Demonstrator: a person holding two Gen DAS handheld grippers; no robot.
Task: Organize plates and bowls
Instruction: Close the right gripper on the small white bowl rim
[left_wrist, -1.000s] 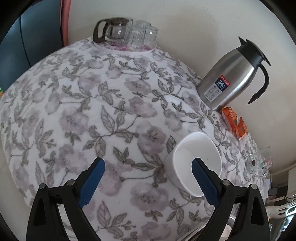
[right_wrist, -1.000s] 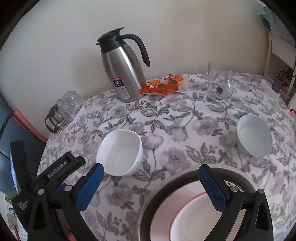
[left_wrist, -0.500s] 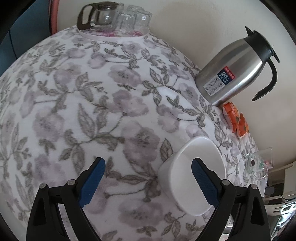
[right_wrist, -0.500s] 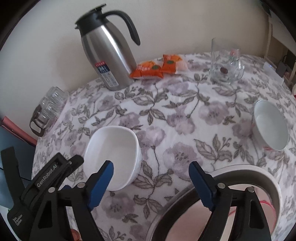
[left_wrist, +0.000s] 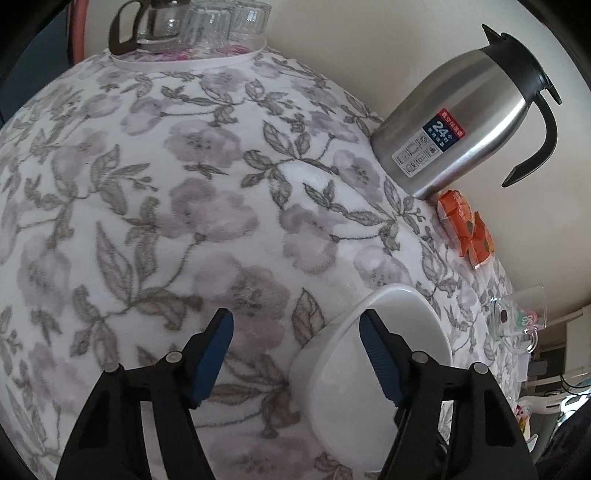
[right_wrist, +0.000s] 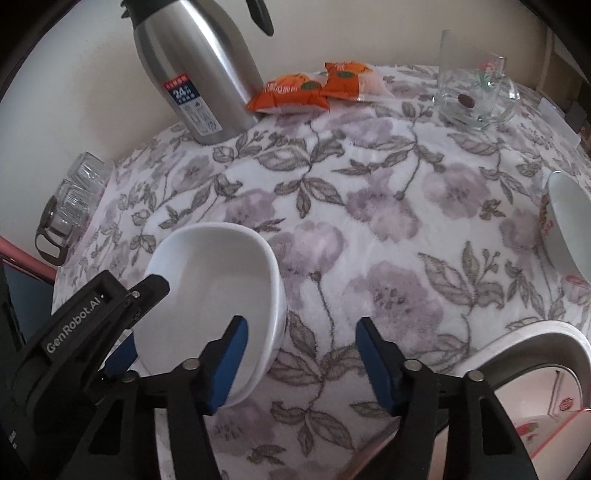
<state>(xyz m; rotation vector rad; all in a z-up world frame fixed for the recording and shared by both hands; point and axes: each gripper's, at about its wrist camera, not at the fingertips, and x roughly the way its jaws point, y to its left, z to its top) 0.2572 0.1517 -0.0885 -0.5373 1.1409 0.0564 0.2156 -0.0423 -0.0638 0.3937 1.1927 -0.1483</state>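
Note:
A white squarish bowl (left_wrist: 373, 354) sits on the floral tablecloth; it also shows in the right wrist view (right_wrist: 214, 295). My left gripper (left_wrist: 295, 336) is open, its jaws straddling the bowl's near wall, the right finger inside the bowl. My right gripper (right_wrist: 299, 343) is open, its left finger over the bowl's right rim, the other finger outside over the cloth. A second white bowl (right_wrist: 569, 229) sits at the right. A large plate with a grey rim (right_wrist: 535, 332) lies at the lower right.
A steel thermos jug (left_wrist: 465, 122) stands by the wall, also in the right wrist view (right_wrist: 195, 70). Orange snack packets (right_wrist: 314, 88) and a glass mug (right_wrist: 472, 96) lie behind. A glass pot and tumblers on a tray (left_wrist: 192, 26) stand at the far corner.
Both grippers have moved lower and closer to the white squarish bowl and their jaws have narrowed. The left gripper's right finger now sits inside the bowl.

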